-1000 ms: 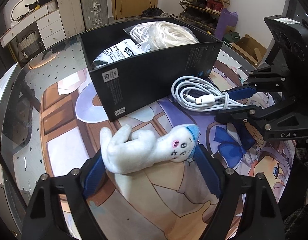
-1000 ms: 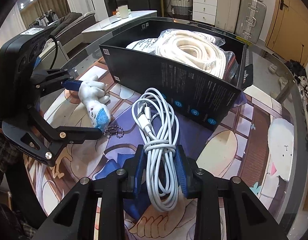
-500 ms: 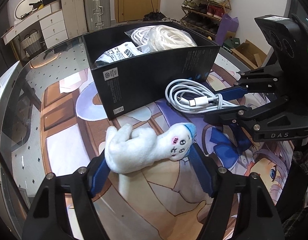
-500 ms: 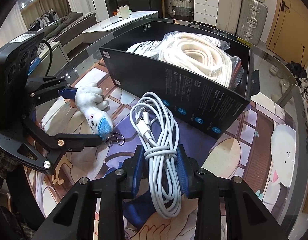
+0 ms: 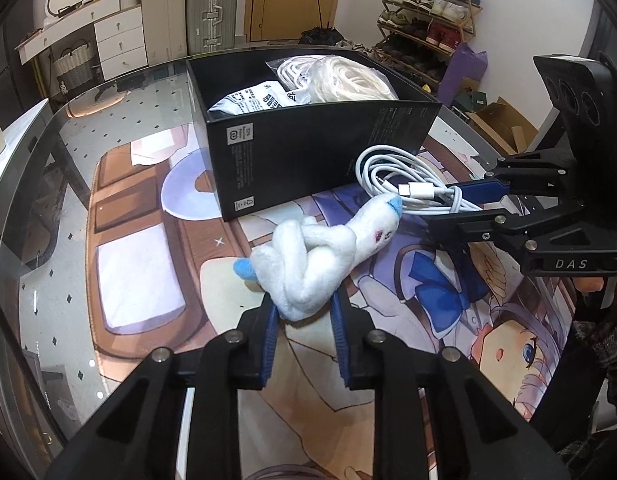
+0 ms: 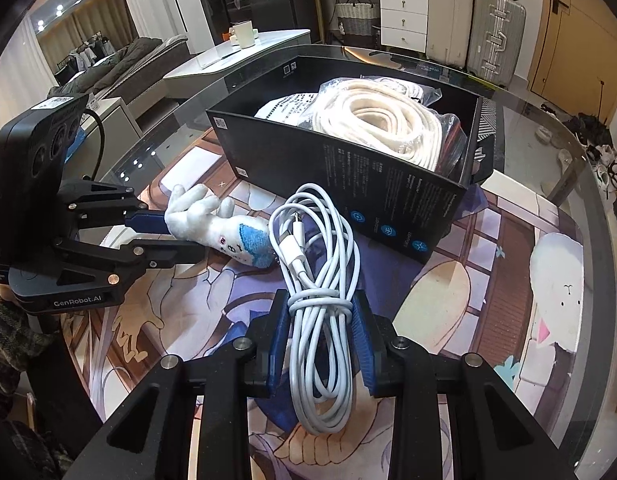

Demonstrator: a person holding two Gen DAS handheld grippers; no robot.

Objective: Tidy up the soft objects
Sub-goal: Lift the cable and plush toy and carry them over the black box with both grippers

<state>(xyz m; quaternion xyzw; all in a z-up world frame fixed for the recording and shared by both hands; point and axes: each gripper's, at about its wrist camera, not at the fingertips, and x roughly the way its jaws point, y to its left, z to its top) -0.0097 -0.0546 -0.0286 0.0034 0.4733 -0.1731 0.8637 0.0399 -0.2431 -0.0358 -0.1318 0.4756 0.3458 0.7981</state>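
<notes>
While both loads hung near the box [image 5: 308, 152], left gripper [image 5: 304, 320] pinched the plush [image 5: 320, 256], right gripper [image 6: 320, 320] clamped the cable [image 6: 316, 264], likely for boxing.

We see both views bright and sharp under indoor light, with strong fisheye bending and dark corners. Ceiling lamps [image 6: 59, 10] reflect as small glare on the glass table [image 6: 548, 128].

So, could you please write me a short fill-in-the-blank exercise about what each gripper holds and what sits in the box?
1. The left gripper is shut on a white ____ toy.
2. The right gripper clamps a coiled white ____.
3. The cream rope lies inside the ____ box.

Missing words: plush; cable; black
</notes>
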